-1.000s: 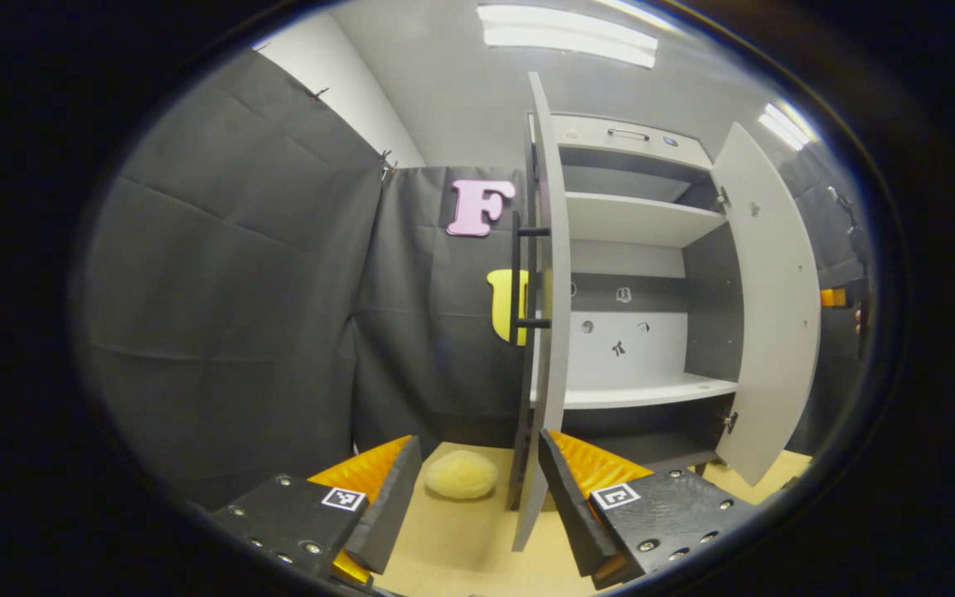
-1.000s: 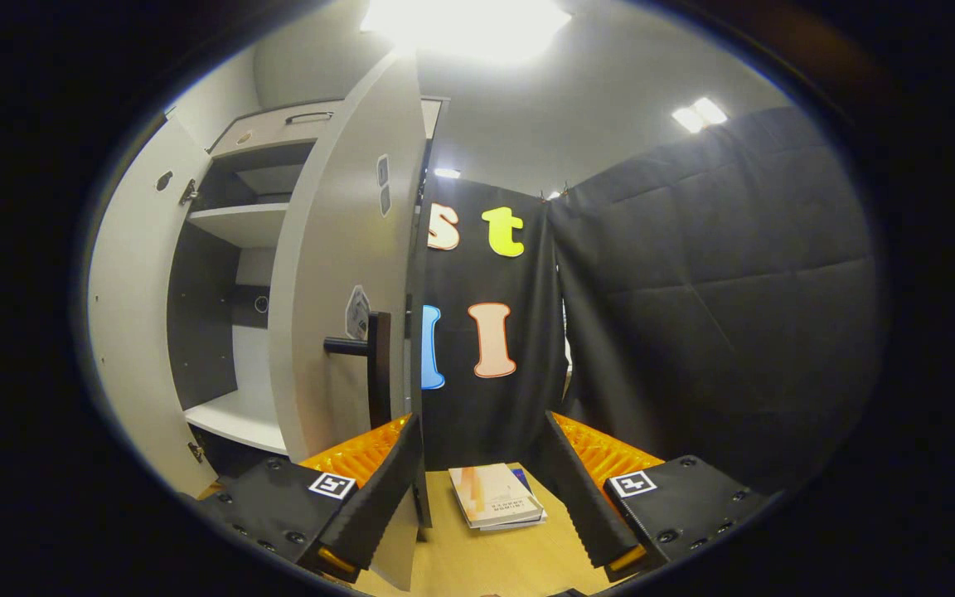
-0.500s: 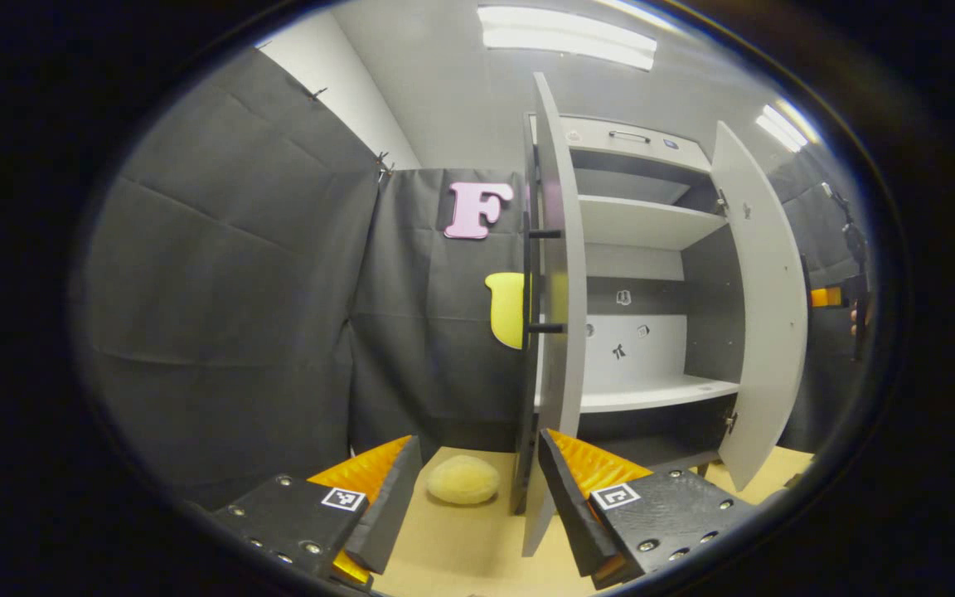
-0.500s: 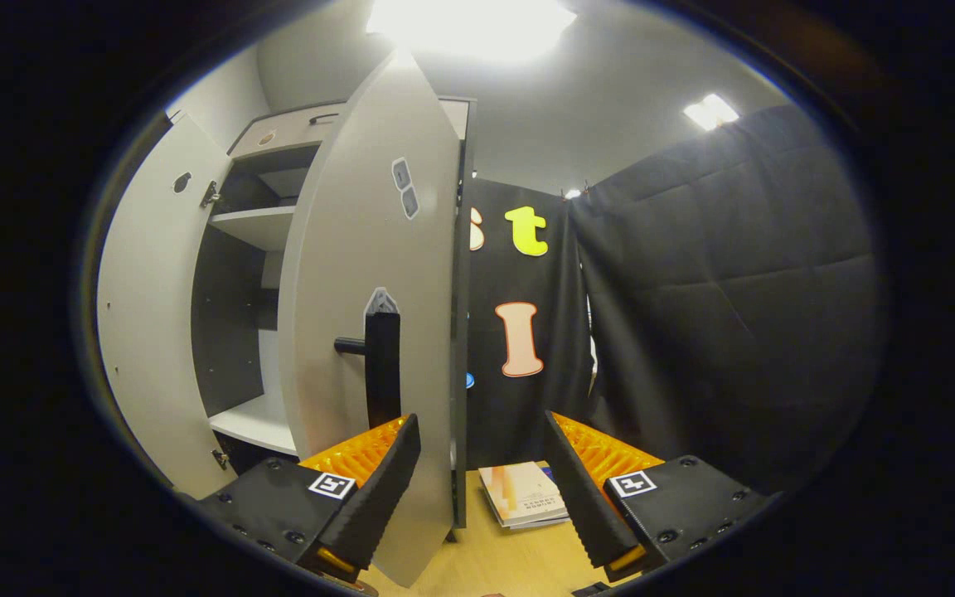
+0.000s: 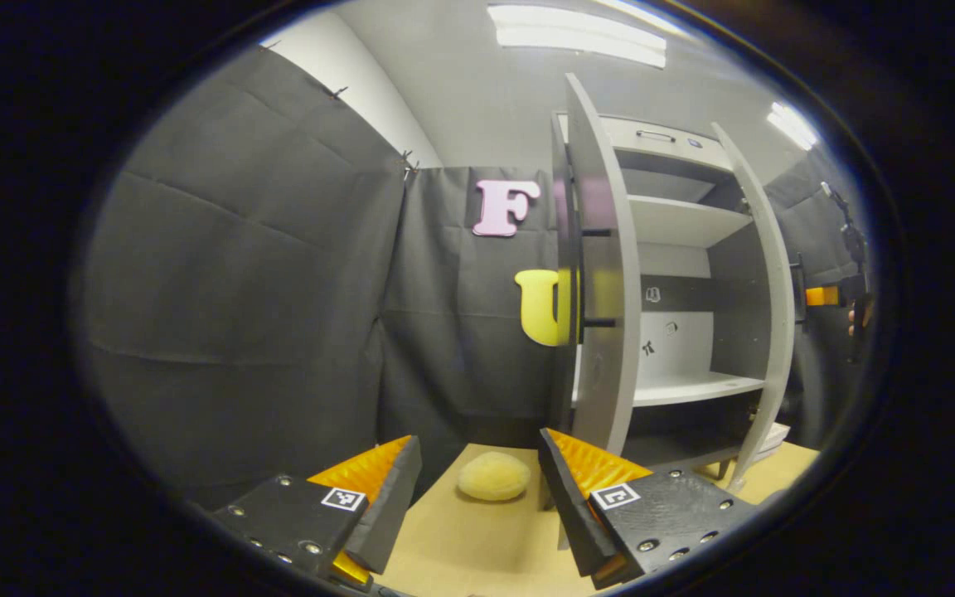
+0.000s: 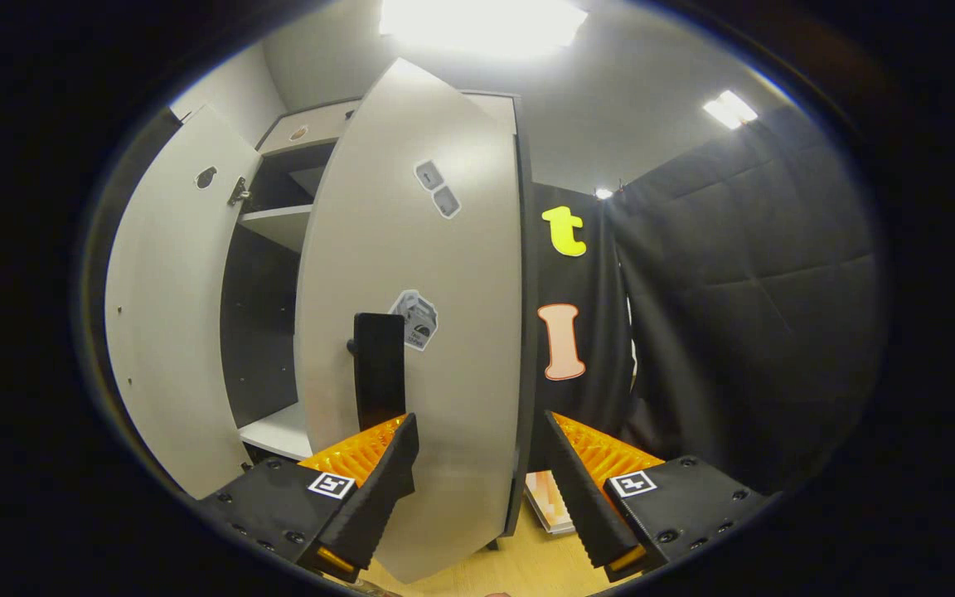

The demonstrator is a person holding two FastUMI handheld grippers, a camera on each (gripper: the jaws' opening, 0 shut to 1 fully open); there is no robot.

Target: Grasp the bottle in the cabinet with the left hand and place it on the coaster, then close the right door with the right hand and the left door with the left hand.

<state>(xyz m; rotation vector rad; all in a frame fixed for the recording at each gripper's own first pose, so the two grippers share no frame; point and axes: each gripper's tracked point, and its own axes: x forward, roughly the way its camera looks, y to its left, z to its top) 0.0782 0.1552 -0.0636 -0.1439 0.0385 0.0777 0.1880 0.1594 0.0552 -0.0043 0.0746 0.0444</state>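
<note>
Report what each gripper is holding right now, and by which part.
Nothing is held. The left gripper is open over the table near a yellow sponge. The right gripper is open against the right door, its fingers not closed on the handle.

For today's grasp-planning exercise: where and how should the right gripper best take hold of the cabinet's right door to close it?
Probably by its vertical bar handle on the right door, approached head-on from the door's outer face. The right gripper, open, could straddle it sideways.
</note>
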